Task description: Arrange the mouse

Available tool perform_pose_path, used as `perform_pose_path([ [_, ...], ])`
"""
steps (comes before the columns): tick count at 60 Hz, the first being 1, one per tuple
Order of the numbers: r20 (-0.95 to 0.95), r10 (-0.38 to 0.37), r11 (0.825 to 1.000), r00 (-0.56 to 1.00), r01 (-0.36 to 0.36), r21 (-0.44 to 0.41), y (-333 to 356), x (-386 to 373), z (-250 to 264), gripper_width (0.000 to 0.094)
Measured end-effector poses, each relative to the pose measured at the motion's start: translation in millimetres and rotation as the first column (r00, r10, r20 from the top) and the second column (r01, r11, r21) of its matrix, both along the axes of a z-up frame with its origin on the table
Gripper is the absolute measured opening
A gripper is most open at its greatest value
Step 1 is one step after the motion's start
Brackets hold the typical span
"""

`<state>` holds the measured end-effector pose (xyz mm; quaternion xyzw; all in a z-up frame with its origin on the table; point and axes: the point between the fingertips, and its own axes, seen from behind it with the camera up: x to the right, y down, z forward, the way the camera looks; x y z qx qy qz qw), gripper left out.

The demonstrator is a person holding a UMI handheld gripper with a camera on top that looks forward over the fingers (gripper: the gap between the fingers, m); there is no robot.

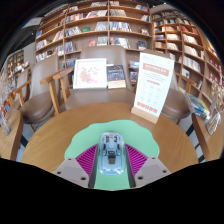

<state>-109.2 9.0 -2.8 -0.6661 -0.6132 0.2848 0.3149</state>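
Note:
A translucent light-blue mouse point(110, 155) sits between my gripper's point(110, 150) two fingers, its length pointing away from me. Both magenta pads point(88, 158) press against its sides, so the gripper is shut on it. The mouse is over a mint-green mat point(86, 141) that lies on a round wooden table point(48, 142). I cannot tell whether the mouse rests on the mat or is held just above it.
An upright white and orange sign point(152, 84) stands on the table ahead to the right. A displayed open book point(90, 72) stands on a wooden table beyond. Bookshelves point(100, 25) fill the back wall and both sides.

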Motion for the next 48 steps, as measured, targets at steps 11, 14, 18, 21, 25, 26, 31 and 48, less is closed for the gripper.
perform_pose_path([
  [11,-0.03,-0.023,1.0,0.999,0.024,0.013,12,3,-4,0.0661],
  [14,-0.032,-0.033,0.998,0.999,0.034,0.044,19,6,0,0.0755],
  [18,-0.053,-0.037,0.996,0.998,0.041,0.073,23,16,15,0.0779],
  [21,-0.078,-0.026,0.996,0.997,0.033,0.08,21,31,32,0.0791],
  [25,-0.105,-0.022,0.997,0.994,0.03,0.078,19,65,56,0.0848],
  [26,-0.111,-0.023,0.996,0.994,0.032,0.078,18,75,61,0.0849],
  [31,-0.14,-0.019,0.997,0.99,0.03,0.078,12,127,85,0.0849],
  [48,-0.138,0.055,0.995,0.989,-0.042,0.092,3,294,100,0.0848],
])
